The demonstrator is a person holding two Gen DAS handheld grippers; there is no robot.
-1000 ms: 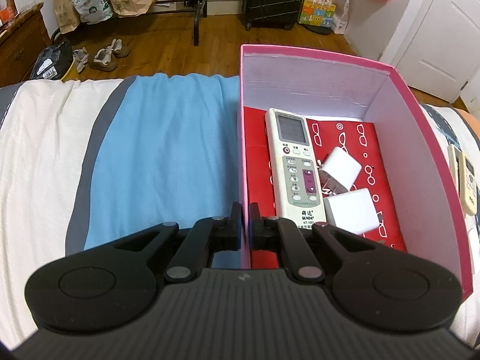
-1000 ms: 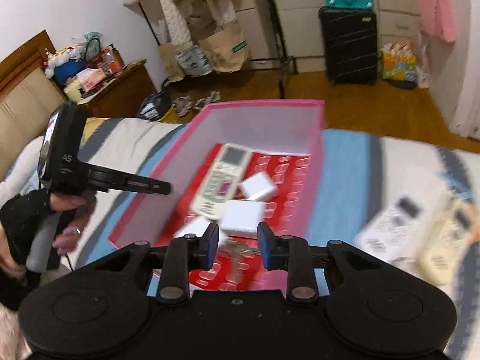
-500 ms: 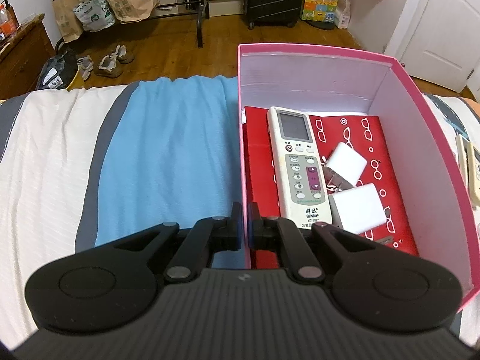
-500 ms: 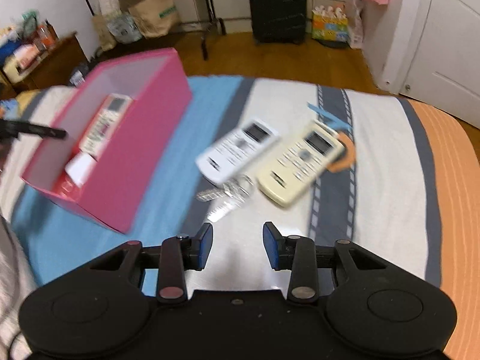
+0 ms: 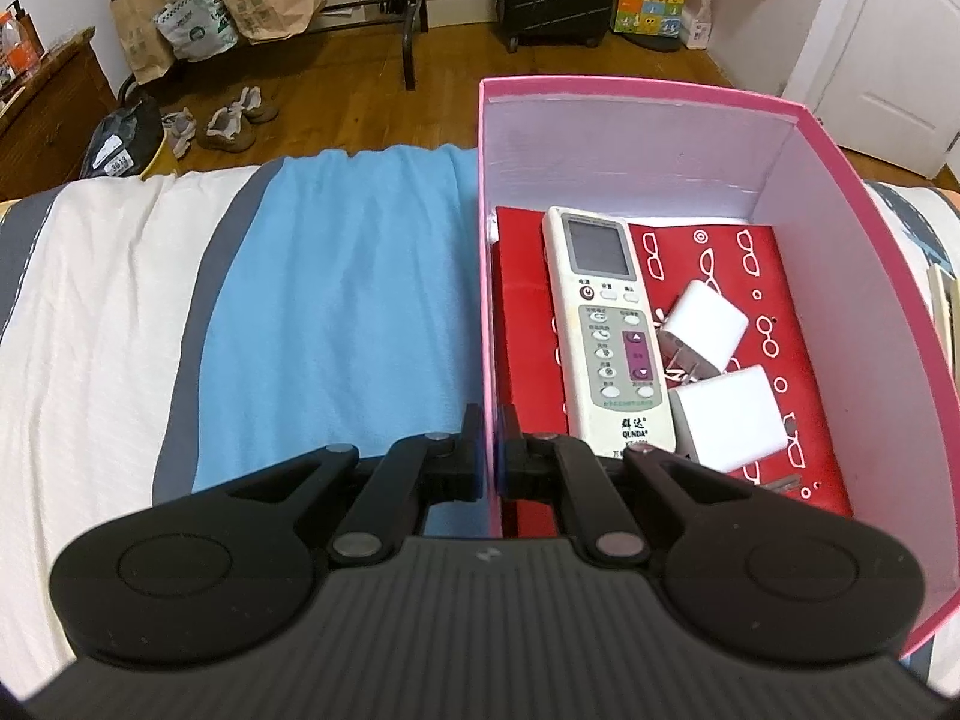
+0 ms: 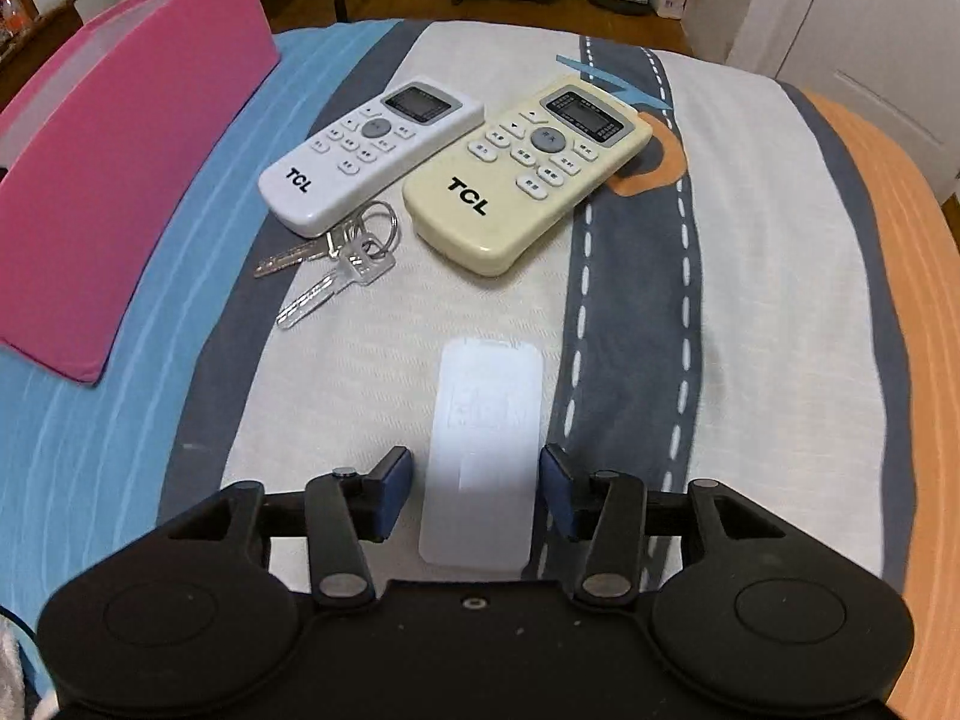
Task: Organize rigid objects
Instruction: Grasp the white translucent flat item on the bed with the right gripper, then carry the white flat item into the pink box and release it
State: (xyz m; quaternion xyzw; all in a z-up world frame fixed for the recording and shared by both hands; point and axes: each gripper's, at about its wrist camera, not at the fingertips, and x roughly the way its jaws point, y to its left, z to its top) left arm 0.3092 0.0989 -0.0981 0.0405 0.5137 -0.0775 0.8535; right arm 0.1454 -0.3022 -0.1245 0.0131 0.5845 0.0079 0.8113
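Swung away from the pink box (image 6: 120, 138), the right gripper (image 6: 477, 495) now hovers, jaws just widened, astride a white flat case (image 6: 480, 450) on the bedspread (image 6: 750, 300), untouched; the left gripper (image 5: 489, 468) pinches the box's wall.

A pink box (image 5: 870, 276) holds red patterned paper (image 5: 774, 324); white remote (image 6: 372, 156) and cream remote (image 6: 528, 174) lie on striped bedding (image 6: 780, 300).

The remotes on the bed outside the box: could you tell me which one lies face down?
The plain white remote between the right gripper's open jaws shows only its blank back. The white TCL remote and cream TCL remote show buttons and screens.
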